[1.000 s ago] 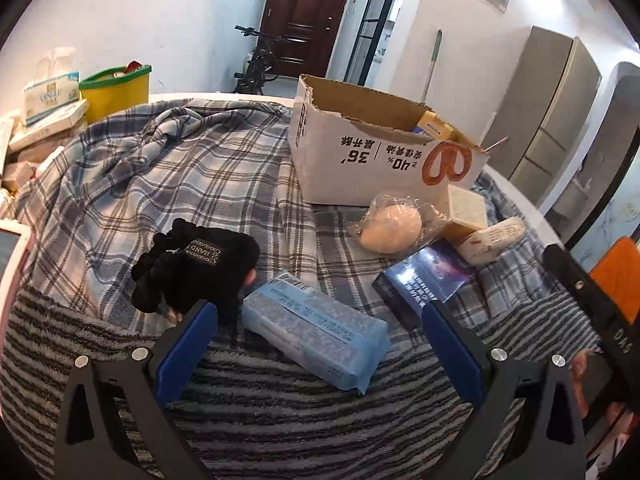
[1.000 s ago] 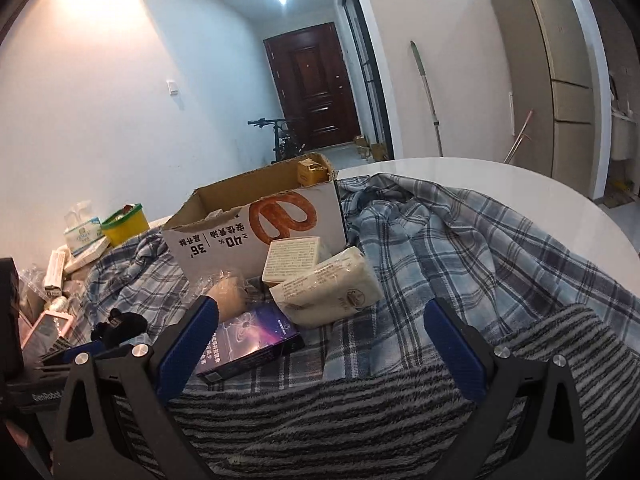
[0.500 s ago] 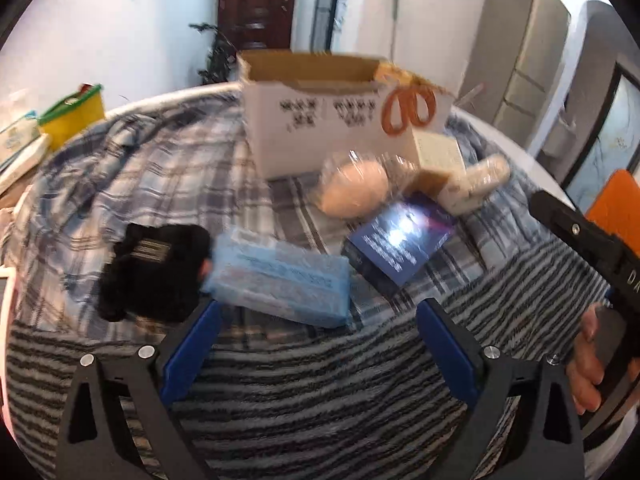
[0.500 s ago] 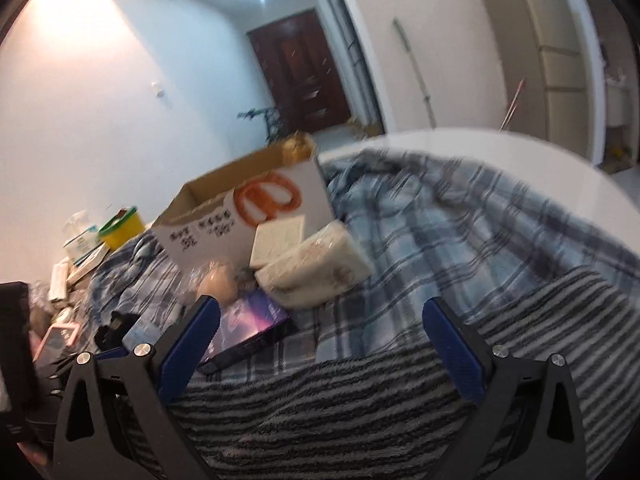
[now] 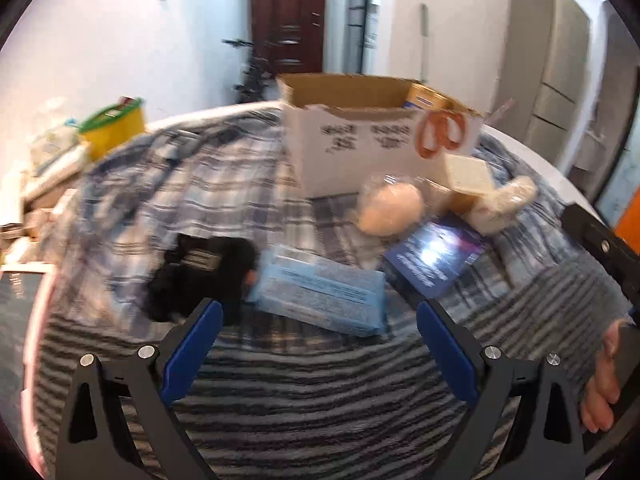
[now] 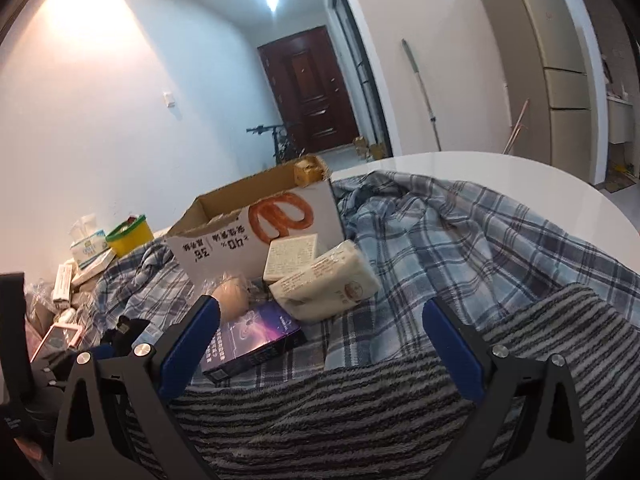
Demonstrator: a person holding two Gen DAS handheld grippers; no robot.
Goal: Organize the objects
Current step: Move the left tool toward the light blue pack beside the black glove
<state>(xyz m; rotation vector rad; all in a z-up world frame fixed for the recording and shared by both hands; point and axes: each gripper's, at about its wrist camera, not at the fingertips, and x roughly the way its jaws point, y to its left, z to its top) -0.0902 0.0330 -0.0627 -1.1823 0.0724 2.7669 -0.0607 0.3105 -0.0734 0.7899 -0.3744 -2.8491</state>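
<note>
An open cardboard box (image 5: 360, 144) (image 6: 256, 228) stands on a plaid cloth. In front of it lie a bagged beige bun (image 5: 390, 208) (image 6: 232, 298), a cream packet (image 5: 466, 172) (image 6: 292, 256), a white wrapped pack (image 5: 504, 204) (image 6: 324, 284), a dark blue box (image 5: 434, 256) (image 6: 252, 338), a light blue tissue pack (image 5: 320, 294) and a black glove (image 5: 200, 272) (image 6: 124, 332). My left gripper (image 5: 318, 320) stands open just short of the tissue pack, nothing between its fingers. My right gripper (image 6: 320, 320) is open and empty, near the blue box.
A striped grey towel (image 5: 320, 392) (image 6: 360, 408) covers the near table. At the left edge sit a yellow tub (image 5: 114, 126) (image 6: 130, 236), tissue boxes (image 6: 88, 246) and a pink-cased phone (image 6: 58, 338). A hand (image 5: 604, 392) holds the right gripper's body. Bare white tabletop (image 6: 500, 176) lies to the right.
The left wrist view has rolled and turned, so the box and the objects now sit more level and central. The right view has barely shifted. Both grippers stay open.
</note>
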